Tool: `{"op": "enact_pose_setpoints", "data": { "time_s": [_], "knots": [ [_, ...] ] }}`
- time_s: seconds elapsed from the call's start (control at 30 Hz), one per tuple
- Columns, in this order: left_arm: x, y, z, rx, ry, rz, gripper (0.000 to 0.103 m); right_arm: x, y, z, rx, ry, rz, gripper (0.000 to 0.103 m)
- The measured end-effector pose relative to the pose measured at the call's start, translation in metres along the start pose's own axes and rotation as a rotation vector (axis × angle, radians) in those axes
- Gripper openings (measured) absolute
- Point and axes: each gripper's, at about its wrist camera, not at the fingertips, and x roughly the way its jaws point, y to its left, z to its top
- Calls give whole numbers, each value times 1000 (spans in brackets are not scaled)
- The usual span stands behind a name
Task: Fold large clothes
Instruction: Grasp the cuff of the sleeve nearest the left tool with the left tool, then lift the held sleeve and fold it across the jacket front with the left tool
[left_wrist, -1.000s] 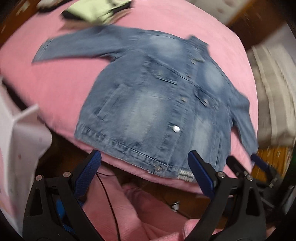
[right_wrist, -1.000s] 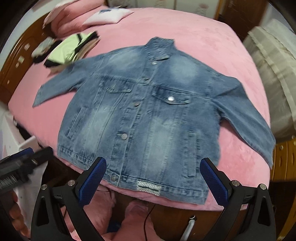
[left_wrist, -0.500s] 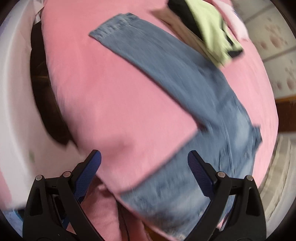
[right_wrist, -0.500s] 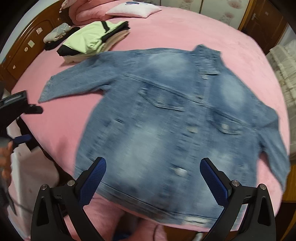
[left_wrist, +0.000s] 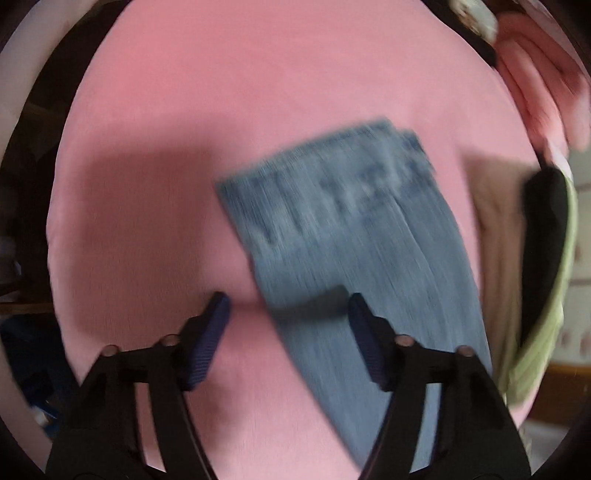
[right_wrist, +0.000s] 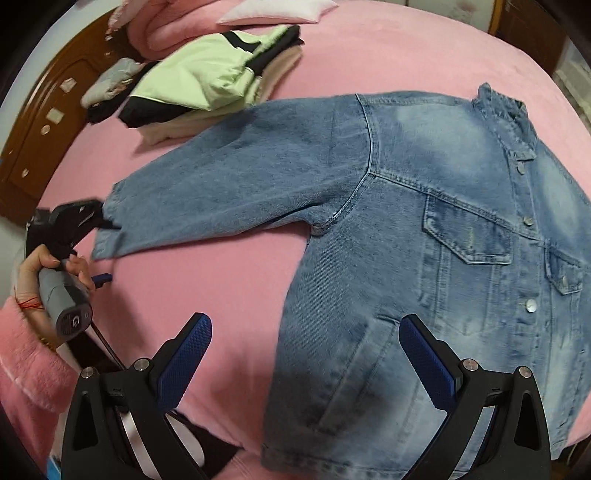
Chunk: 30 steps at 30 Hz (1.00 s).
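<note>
A pink bed (right_wrist: 369, 55) is taking up nearly all of both views, and the denim jacket (right_wrist: 424, 258) is lying on it front side up, buttoned and spread flat, with its collar toward the far side of the bed and its hem hanging just over the near edge. Nothing on it is looking folded yet: the body is lying in one layer and the sleeve (right_wrist: 229, 188) is stretching straight out toward the headboard side, so the folding seems to be only starting, with both sleeves and the body left to do.

A pile of other clothes (right_wrist: 207, 77) is sitting just beyond that sleeve, near it and perhaps touching.

The left gripper (left_wrist: 288, 314) is hovering right at the cuff (left_wrist: 332, 184), jaws apart and holding nothing, one finger over bare bedding and the other over denim; the left wrist view is blurring, so contact is hard to judge. It is probably lining up to pinch the cuff and bring the sleeve across the chest.

The right gripper (right_wrist: 306, 358) is hanging over the lower side of the jacket, jaws wide apart and empty.
</note>
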Motion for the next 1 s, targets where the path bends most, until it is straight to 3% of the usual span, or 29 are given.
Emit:
{"op": "enact_pose_setpoints", "data": {
  "time_s": [0.13,0.17,0.2,0.23,0.27,0.3,0.33,0.43,0.6,0.73,0.87,0.93,1.0],
  "knots": [
    [11,4,27,-98,-91,-56,59,26,-1,7,61,39,-22,103],
    [14,1,33,-90,-112,-57,53,31,-1,8,83,39,-26,103],
    [15,-2,36,-84,-129,-46,40,34,-4,7,98,38,-32,103],
    [16,-5,39,-81,-147,-36,36,37,-5,8,113,36,-41,103],
    [16,-8,39,-78,-156,-63,27,40,-7,7,125,36,-49,103],
    [14,-9,39,-74,-165,-106,23,44,-8,7,140,37,-56,103],
    [12,-12,41,-67,-177,-155,22,48,-10,7,155,38,-62,103],
    [1,-26,43,-7,-222,-197,20,54,-19,4,205,43,-66,103],
    [-56,-62,24,152,-335,-332,19,54,-39,2,235,20,-51,103],
    [-110,-99,-31,346,-414,-457,19,54,-58,3,236,-16,-29,103],
    [-144,-142,-96,503,-395,-592,19,53,-77,4,273,-48,-6,103],
    [-149,-176,-146,580,-378,-634,19,51,-93,10,286,-71,6,103],
    [-152,-200,-174,645,-357,-651,19,46,-118,17,292,-106,9,103]
  ]
}}
